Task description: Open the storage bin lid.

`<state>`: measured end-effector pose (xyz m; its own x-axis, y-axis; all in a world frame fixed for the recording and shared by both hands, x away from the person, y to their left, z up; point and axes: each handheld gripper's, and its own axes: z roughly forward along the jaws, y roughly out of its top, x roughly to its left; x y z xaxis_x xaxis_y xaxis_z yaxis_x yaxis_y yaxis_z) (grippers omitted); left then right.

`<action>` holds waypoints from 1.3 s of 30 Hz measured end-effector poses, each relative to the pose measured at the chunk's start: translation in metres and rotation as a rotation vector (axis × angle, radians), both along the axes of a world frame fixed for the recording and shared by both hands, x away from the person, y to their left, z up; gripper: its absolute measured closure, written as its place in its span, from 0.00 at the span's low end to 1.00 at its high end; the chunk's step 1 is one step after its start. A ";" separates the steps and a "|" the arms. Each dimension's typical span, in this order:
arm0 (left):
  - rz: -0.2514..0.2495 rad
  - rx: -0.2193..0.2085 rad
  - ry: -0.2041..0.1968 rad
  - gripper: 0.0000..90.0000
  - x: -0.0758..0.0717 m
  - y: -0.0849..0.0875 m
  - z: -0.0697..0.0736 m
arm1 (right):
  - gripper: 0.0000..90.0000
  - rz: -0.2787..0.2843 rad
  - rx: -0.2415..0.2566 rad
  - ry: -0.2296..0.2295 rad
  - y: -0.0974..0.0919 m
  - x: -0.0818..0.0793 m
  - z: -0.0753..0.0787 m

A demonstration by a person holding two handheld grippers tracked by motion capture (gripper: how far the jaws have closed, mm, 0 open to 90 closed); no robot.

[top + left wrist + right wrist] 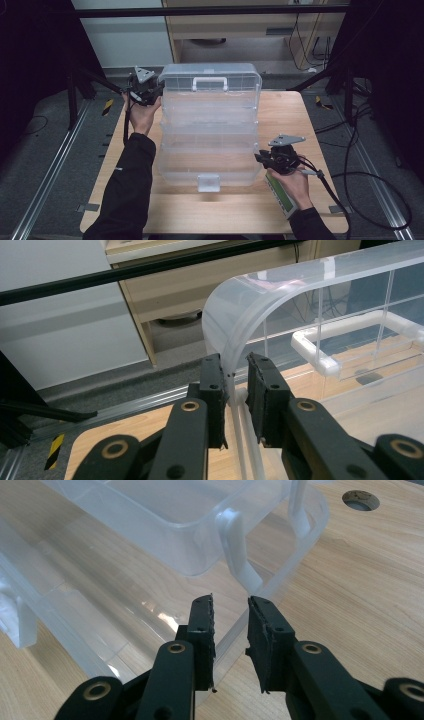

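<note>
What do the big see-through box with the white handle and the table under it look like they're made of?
Clear hinged organiser box: likely moulded plastic, glossy and slightly frosted; the table grain shows through its walls. Its white carry handle looks like opaque plastic. Light wooden table: wood or wood-look laminate, matt, with visible grain.

Wooden table (320,125), pale cabinet (235,27) beyond it, black cables (370,175) on grey floor (50,150) (yellow-black tape marks).

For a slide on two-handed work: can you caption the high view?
Left tool at the clear box's raised lid, right tool at its base rim.
</note>
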<state>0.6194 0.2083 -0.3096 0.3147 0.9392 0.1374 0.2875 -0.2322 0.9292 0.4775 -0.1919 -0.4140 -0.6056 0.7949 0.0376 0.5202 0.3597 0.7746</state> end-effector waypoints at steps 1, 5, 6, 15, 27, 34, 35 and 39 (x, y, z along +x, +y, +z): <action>0.000 0.000 0.000 0.85 0.000 0.000 0.000 | 0.81 0.000 0.000 0.000 0.000 0.000 0.000; -0.002 -0.002 0.006 0.85 0.004 0.000 0.000 | 0.81 0.000 -0.002 0.000 0.000 0.000 0.000; -0.002 -0.006 0.004 0.85 0.005 0.000 -0.001 | 0.81 0.000 -0.001 0.001 0.000 0.000 0.000; 0.006 0.002 0.011 0.84 0.012 -0.001 -0.002 | 0.81 -0.001 -0.004 -0.003 0.000 0.000 0.000; 0.005 -0.007 0.022 0.80 0.017 -0.001 -0.006 | 0.82 -0.003 -0.020 -0.010 0.002 -0.001 0.001; 0.006 -0.004 0.033 0.79 0.014 0.005 -0.011 | 0.82 -0.004 -0.016 -0.003 0.002 -0.001 0.001; 0.009 -0.007 0.031 0.79 0.013 0.006 -0.012 | 0.82 -0.007 -0.012 0.001 0.002 -0.001 0.001; 0.014 -0.023 0.030 0.79 0.005 0.014 -0.016 | 0.89 0.001 -0.008 -0.019 0.000 -0.002 0.003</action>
